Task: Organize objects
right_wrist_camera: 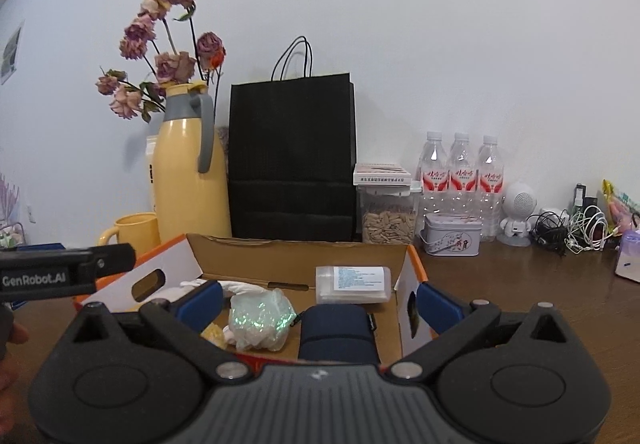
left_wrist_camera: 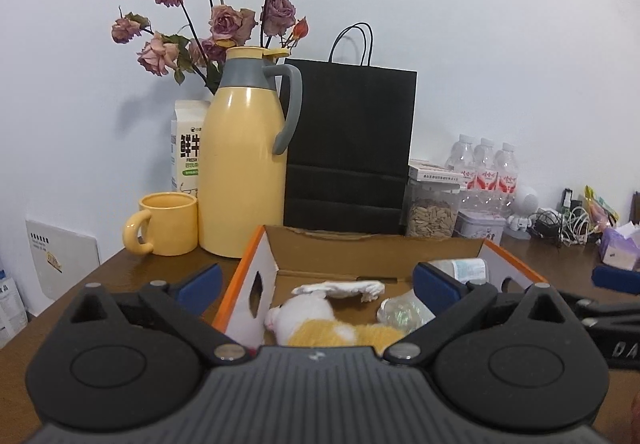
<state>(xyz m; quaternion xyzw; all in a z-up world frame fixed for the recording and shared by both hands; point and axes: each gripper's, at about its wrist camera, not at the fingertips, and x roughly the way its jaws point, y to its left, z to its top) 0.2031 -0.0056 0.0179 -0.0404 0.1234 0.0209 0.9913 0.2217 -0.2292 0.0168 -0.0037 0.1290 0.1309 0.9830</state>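
Note:
An open cardboard box [left_wrist_camera: 344, 248] [right_wrist_camera: 296, 254] with orange-edged white side flaps sits on the brown table. Inside lie a white-and-yellow plush toy [left_wrist_camera: 320, 322], a white glove [left_wrist_camera: 344, 288], a crumpled iridescent bag [right_wrist_camera: 260, 318], a clear plastic bottle on its side [right_wrist_camera: 352, 284] and a dark blue pouch [right_wrist_camera: 338, 332]. My left gripper [left_wrist_camera: 318, 280] stands wide open over the box's left wall, with nothing pressed between its blue pads. Just as wide, my right gripper [right_wrist_camera: 318, 302] straddles the box's right wall, gripping nothing. The left gripper's arm [right_wrist_camera: 64, 272] shows at the left edge of the right wrist view.
Behind the box stand a yellow thermos jug [left_wrist_camera: 244, 159], a yellow mug [left_wrist_camera: 168, 224], a milk carton [left_wrist_camera: 186, 147], dried roses [left_wrist_camera: 224, 15] and a black paper bag [left_wrist_camera: 348, 147]. To the right: a seed jar [right_wrist_camera: 388, 219], a tin [right_wrist_camera: 452, 240], three water bottles [right_wrist_camera: 460, 179], a small robot speaker [right_wrist_camera: 520, 215], tangled cables [right_wrist_camera: 576, 232].

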